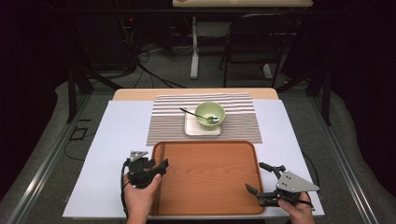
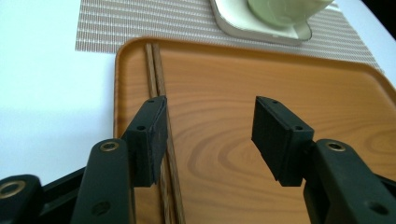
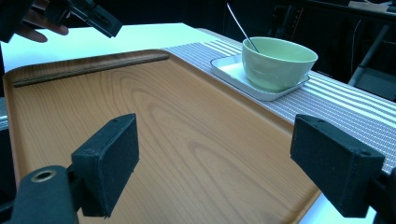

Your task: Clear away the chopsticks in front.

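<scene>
The chopsticks (image 2: 161,93) lie side by side along the left edge of the wooden tray (image 1: 210,186), with the left gripper (image 2: 210,135) poised just above them, its jaws wide apart and holding nothing. Beyond the tray, on a striped mat (image 1: 163,126), a green bowl (image 1: 210,114) with a spoon (image 1: 194,114) in it sits on a small white dish (image 1: 191,128), well clear of the chopsticks. The right gripper (image 1: 259,179) hangs over the tray's right edge, jaws open and empty.
</scene>
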